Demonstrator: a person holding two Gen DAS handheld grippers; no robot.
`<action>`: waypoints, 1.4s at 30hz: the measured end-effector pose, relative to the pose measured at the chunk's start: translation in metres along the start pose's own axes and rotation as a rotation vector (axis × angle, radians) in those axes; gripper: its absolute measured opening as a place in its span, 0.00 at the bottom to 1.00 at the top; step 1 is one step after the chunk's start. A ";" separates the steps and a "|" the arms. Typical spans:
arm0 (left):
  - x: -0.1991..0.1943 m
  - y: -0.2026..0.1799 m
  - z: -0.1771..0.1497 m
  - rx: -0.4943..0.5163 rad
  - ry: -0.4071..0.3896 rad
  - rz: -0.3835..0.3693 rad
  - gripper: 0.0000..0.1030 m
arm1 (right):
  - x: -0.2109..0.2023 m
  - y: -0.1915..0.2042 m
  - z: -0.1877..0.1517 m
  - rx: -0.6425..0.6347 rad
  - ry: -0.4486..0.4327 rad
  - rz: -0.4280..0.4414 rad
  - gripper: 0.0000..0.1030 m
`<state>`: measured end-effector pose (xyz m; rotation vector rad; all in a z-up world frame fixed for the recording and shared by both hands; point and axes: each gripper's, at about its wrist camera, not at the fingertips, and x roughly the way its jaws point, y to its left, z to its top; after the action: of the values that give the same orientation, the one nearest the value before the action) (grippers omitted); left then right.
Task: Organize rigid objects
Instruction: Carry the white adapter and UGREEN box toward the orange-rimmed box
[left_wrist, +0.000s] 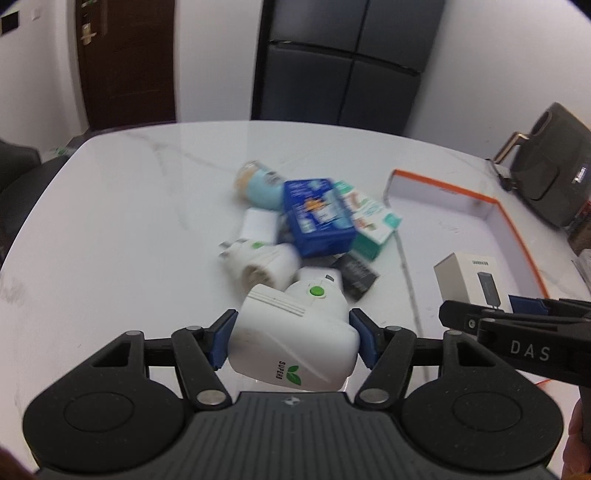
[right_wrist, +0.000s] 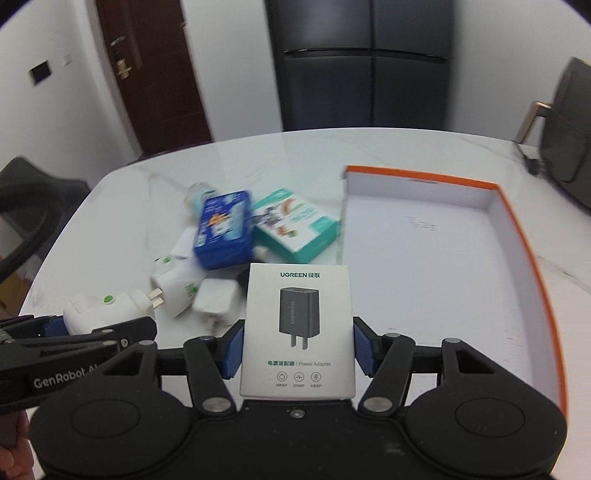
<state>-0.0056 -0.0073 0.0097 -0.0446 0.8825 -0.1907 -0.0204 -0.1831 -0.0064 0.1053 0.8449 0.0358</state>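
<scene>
The left gripper (left_wrist: 291, 341) was clamped on a white plug-in device (left_wrist: 295, 332), angled downward above the white table (left_wrist: 122, 206). The right gripper (right_wrist: 297, 350) pinched a white adapter box (right_wrist: 297, 328) between its blue pads, likewise tilted down, just beside the left. Ahead lay a pile: blue box (left_wrist: 317, 218), teal box (right_wrist: 297, 225), white plugs (right_wrist: 181, 288). To the right an orange-rimmed tray (right_wrist: 524, 229) sat open, its floor bare.

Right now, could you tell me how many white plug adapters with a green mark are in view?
2: one white adapter with a green button is clamped in the left gripper; another white adapter lies in the pile on the table. More may be hidden beneath the boxes.
</scene>
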 end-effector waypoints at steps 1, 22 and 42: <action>0.000 -0.004 0.002 0.004 0.000 -0.010 0.64 | -0.003 -0.005 0.000 0.010 -0.005 -0.005 0.69; 0.022 -0.113 0.039 0.118 -0.026 -0.136 0.64 | -0.042 -0.106 0.014 0.159 -0.068 -0.087 0.69; 0.042 -0.163 0.060 0.109 -0.038 -0.117 0.64 | -0.027 -0.156 0.041 0.141 -0.085 -0.064 0.69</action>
<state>0.0423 -0.1778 0.0348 0.0021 0.8308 -0.3463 -0.0088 -0.3431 0.0242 0.2105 0.7652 -0.0879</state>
